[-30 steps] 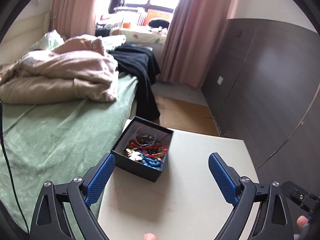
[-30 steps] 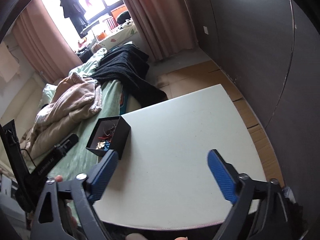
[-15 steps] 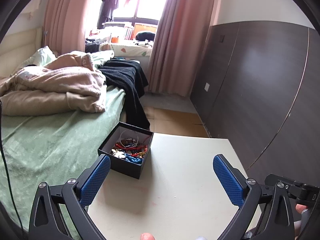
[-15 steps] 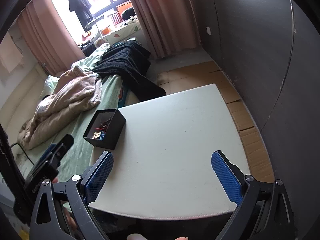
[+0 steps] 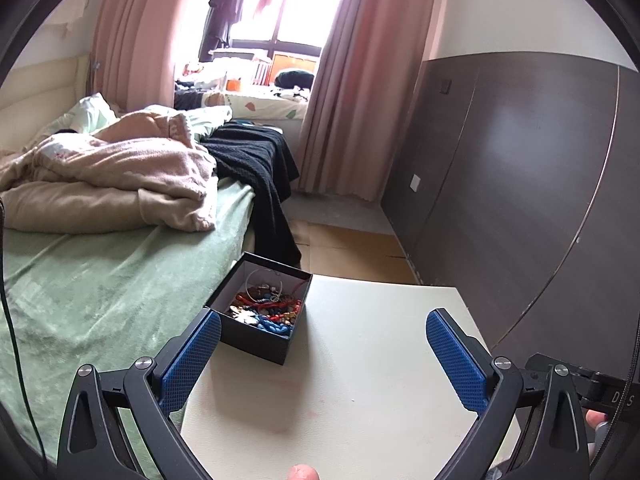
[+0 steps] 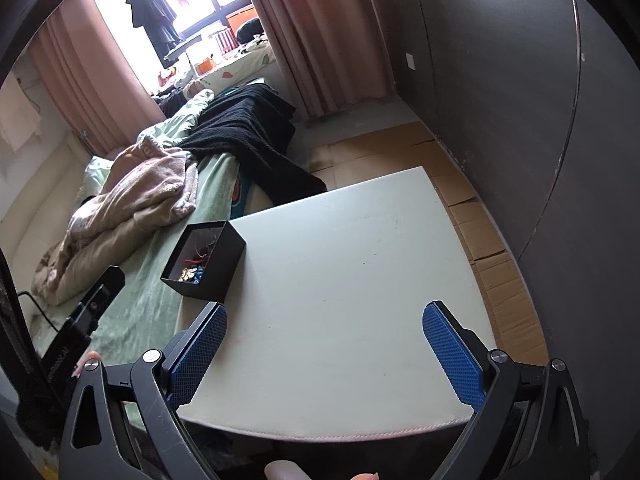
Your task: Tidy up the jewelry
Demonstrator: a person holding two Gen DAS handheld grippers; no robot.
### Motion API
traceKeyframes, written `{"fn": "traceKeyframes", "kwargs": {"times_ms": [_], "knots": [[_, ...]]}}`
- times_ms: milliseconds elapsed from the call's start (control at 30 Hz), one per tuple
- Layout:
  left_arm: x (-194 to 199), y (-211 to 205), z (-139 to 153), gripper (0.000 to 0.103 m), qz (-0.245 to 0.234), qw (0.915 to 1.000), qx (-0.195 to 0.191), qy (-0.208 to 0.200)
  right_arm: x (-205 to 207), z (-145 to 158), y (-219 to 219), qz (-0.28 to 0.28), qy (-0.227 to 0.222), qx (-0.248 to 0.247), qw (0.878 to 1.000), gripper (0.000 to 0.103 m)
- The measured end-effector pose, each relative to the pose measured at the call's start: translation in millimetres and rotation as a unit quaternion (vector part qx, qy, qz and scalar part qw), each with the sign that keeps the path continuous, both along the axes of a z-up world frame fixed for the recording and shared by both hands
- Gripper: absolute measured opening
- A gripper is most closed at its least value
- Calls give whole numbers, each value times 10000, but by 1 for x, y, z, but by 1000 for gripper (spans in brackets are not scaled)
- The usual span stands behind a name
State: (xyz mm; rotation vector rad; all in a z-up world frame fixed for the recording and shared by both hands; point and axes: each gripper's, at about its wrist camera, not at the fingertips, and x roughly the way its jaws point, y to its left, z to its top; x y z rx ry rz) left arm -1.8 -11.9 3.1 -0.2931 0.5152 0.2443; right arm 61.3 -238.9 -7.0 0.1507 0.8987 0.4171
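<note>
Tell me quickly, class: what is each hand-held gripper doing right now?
Left hand-held gripper: open, holding nothing, near the black jewelry box.
Right hand-held gripper: open, holding nothing, over the white table.

The box (image 5: 256, 340) is black with a pale lining, and the jewelry (image 5: 266, 308) in it is red, blue, gold and silver. The table (image 6: 352, 280) is off-white; both grippers' pads (image 5: 190, 360) are blue with a fine diamond grid on black frames. The bed sheet (image 5: 100, 292) is pale green, the blanket (image 5: 116, 176) beige-pink, the throw (image 5: 256, 160) black, the curtains (image 5: 352, 80) dusty pink, the wall panel (image 5: 520, 184) dark brown.
</note>
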Motion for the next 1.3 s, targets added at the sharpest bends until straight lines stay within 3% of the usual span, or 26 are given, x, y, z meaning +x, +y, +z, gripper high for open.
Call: {"fn": "traceKeyframes", "kwargs": {"times_ms": [233, 1300], "knots": [[0, 4, -1, 102, 8, 10000, -48, 41, 0, 2, -3, -67, -70, 102, 9999, 103], [-7, -4, 8, 102, 107, 9995, 296, -41, 1, 2, -9, -76, -83, 118, 9999, 103]]}}
